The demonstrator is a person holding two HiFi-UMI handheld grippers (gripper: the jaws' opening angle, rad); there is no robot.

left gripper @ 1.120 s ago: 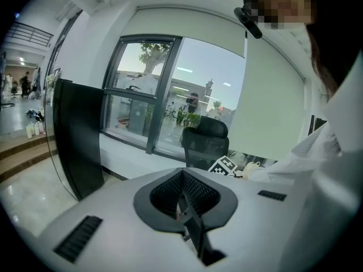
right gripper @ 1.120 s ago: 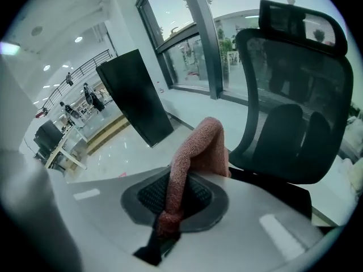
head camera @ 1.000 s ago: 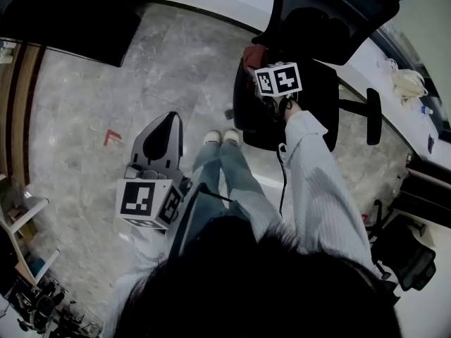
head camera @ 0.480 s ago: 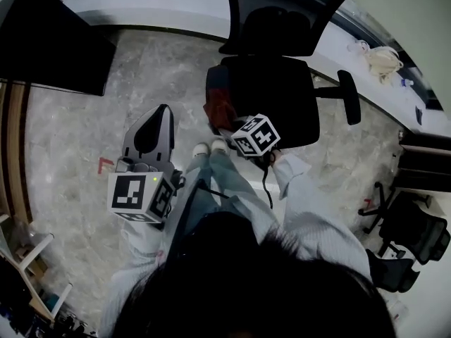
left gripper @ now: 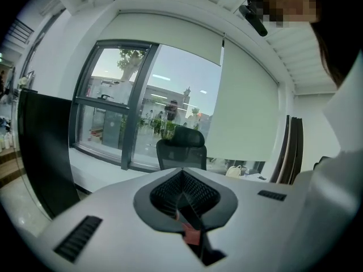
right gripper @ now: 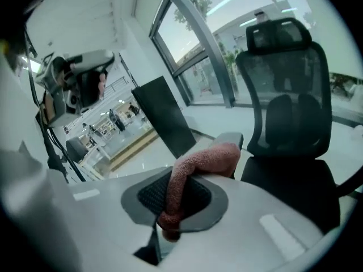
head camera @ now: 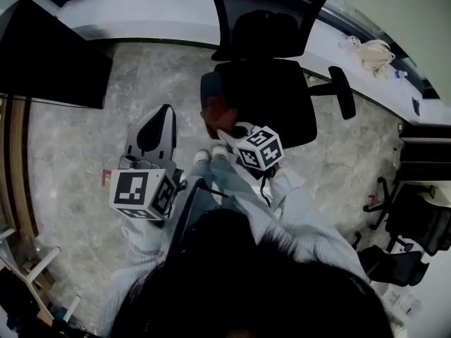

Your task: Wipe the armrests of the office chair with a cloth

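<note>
The right gripper is seen with its jaws closed on the near end of a reddish cloth, which is pinched low in the dark pads and is carried up and forward from them. The cloth is judged light, soft and limp. It sags into a roll under its own weight, so a firm pinch near one end, as made here, should leave a free length to be dragged over a surface. Slipping is thought unlikely, given its nap.

The roll's long axis is laid from the jaws away to the upper right. Its far end is pointed at the grey pad of the nearer armrest and appears to be draped on its front tip, though contact cannot be confirmed. That pad is set lengthways along the seat's side, front to back, on the office chair, which is turned toward the person.

The other armrest is shown well apart, across the seat, with no cloth on it.

The left gripper is held aside with its jaws together and nothing between them.
</note>
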